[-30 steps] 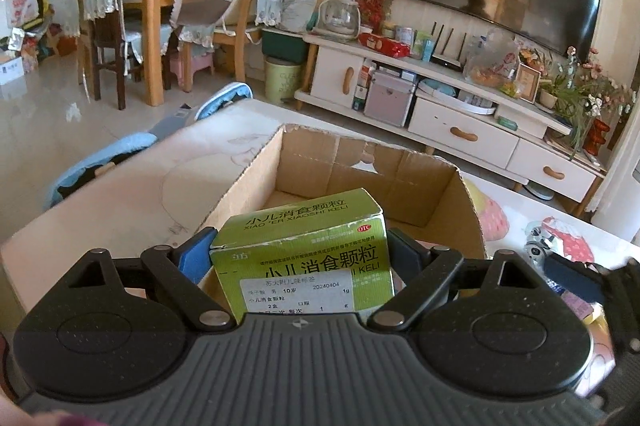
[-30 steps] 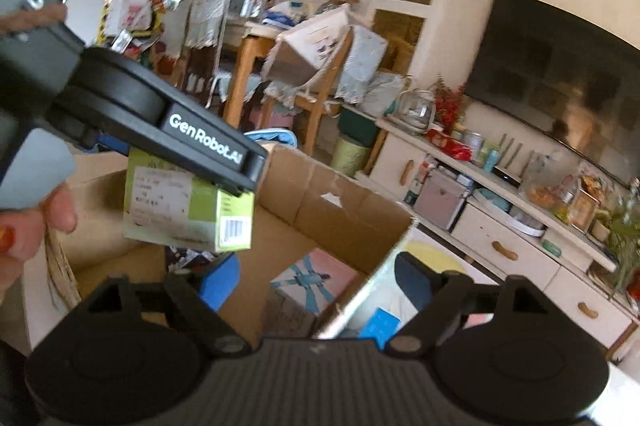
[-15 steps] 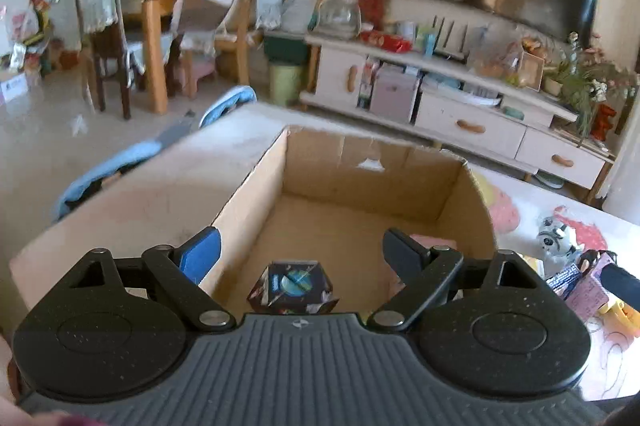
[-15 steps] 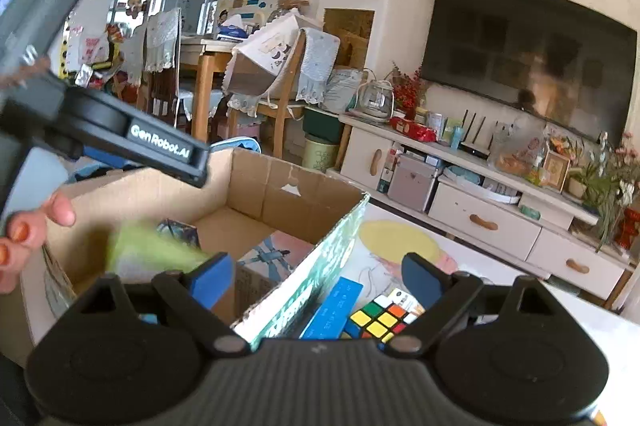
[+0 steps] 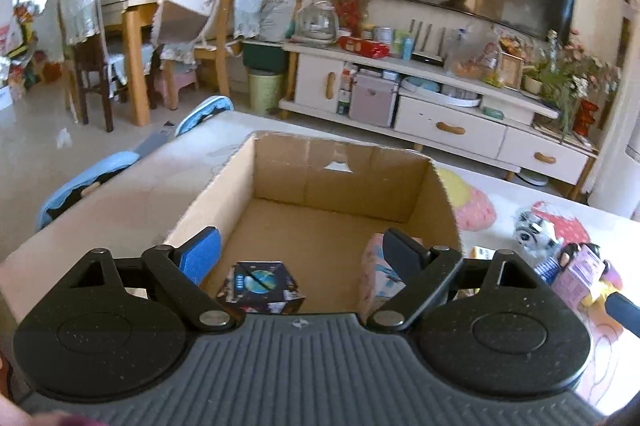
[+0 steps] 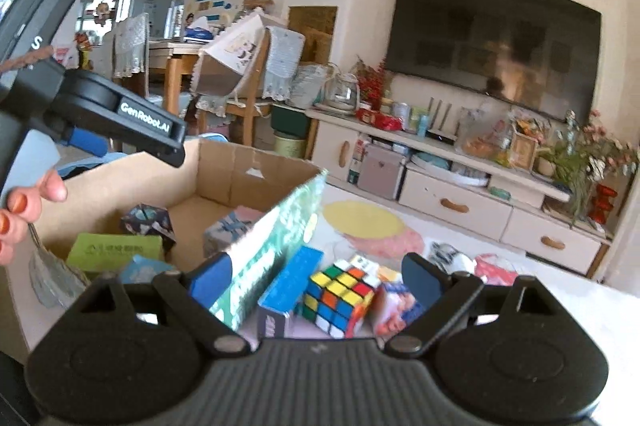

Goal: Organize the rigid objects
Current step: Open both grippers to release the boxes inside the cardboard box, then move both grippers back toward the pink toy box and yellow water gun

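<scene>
Cardboard fills your left view: the open box (image 5: 340, 186) sits on the table (image 5: 100, 194) with your left gripper (image 5: 298, 250) poised over its near edge, fingers spread wide and holding nothing. Inside the box a dark cube (image 5: 259, 284) lies near the front, and a pink packet (image 5: 376, 274) leans against the right wall. From your right view, a green carton (image 6: 114, 253) rests flat on the box floor beside the dark cube, with a pale blue box (image 6: 228, 228) further in. Your right gripper (image 6: 316, 274) is also spread apart and empty, held over the table just outside the box. Between its fingers lie a blue carton (image 6: 288, 286) and a Rubik's cube (image 6: 340, 296), touching each other.
</scene>
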A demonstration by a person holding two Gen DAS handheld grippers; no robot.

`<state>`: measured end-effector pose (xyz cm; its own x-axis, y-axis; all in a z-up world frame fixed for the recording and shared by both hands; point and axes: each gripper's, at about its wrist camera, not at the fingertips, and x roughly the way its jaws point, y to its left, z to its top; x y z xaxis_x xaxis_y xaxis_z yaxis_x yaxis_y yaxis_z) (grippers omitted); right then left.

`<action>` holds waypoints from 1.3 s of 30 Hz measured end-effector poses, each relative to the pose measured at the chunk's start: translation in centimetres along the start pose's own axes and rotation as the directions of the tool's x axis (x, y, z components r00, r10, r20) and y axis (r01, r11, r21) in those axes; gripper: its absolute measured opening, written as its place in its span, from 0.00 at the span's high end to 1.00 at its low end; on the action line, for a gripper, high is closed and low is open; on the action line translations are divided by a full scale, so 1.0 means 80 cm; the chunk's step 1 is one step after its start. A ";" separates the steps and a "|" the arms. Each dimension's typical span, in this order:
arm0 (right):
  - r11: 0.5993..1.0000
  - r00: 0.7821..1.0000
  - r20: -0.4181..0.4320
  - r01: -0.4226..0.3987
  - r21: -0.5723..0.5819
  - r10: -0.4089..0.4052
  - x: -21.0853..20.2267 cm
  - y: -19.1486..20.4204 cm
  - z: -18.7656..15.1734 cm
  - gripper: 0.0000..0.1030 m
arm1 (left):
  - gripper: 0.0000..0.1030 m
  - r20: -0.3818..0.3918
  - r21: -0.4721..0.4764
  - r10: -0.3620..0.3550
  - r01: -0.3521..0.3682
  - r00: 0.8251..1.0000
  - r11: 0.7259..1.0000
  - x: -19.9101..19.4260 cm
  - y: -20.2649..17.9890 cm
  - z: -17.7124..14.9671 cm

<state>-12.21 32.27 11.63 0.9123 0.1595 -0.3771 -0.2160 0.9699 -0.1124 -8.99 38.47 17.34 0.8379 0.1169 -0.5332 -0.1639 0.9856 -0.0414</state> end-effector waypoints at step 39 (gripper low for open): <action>0.917 0.936 -0.134 0.348 0.196 -0.327 -0.010 -0.189 -0.084 0.08 | 0.00 0.012 0.242 -0.257 0.246 0.966 0.938 -0.001 -0.049 -0.026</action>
<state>-12.01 16.20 7.47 0.8773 -0.1922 -0.4397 0.1877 0.9807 -0.0543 -9.48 34.38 15.82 0.8583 -0.1386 -0.4941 0.1788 0.9833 0.0346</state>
